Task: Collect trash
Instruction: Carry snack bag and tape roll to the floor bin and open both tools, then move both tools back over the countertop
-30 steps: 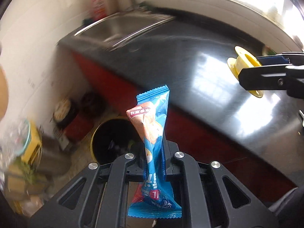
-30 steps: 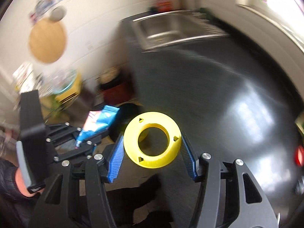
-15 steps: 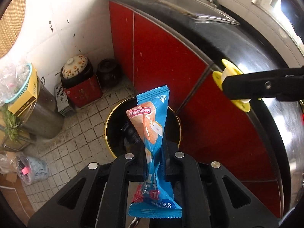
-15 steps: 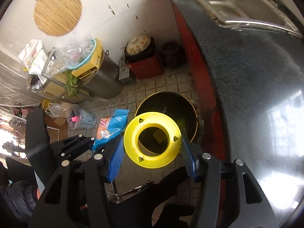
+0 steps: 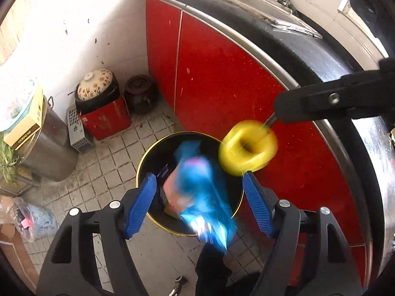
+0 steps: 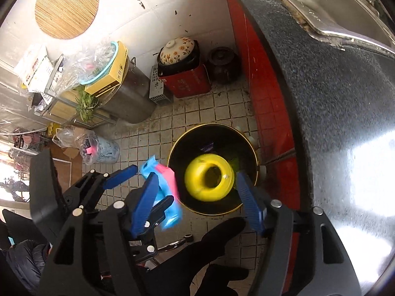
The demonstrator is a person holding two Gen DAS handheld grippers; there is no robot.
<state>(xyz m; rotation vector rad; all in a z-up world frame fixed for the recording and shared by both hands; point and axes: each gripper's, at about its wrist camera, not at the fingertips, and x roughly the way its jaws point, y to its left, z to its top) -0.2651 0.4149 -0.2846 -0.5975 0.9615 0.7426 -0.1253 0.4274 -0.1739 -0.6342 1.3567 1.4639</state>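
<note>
Both pieces of trash have come loose since half a second ago, when each was still pinched. The blue snack wrapper (image 5: 201,194) is now a blurred shape between the spread blue pads (image 5: 142,204) of the left tongs (image 5: 200,206), touching neither pad, with the mouth of the black bin (image 5: 148,157) straight ahead of it. In the right wrist view the same wrapper (image 6: 163,187) hangs free just beside the left tongs (image 6: 144,185), short of the bin's gold rim.

The yellow spool (image 6: 209,177), also blurred, sits between the pads of the right tongs (image 6: 198,199) but clear of both, directly over the open bin (image 6: 182,145). From the left wrist view the spool (image 5: 248,151) floats just below the tip of the right tongs (image 5: 291,108), over the near right edge of the bin.

Both sets of tongs have just been opening: the left from pressed shut on the wrapper to wide apart, the right a little wider than the spool. Neither holds anything.

Beyond the bin, ahead of both tongs, a flowered ceramic pot (image 6: 179,50) rests on a red box (image 6: 187,83) on the tiled floor (image 6: 202,108), with a dark jar (image 6: 223,65) beside it against the red cabinet (image 5: 222,79). Right of the tongs runs the dark bench (image 6: 340,93) with its steel sink (image 6: 345,7). Left of the tongs stand a steel drum (image 6: 130,98) and a bagged bundle (image 6: 98,145).
</note>
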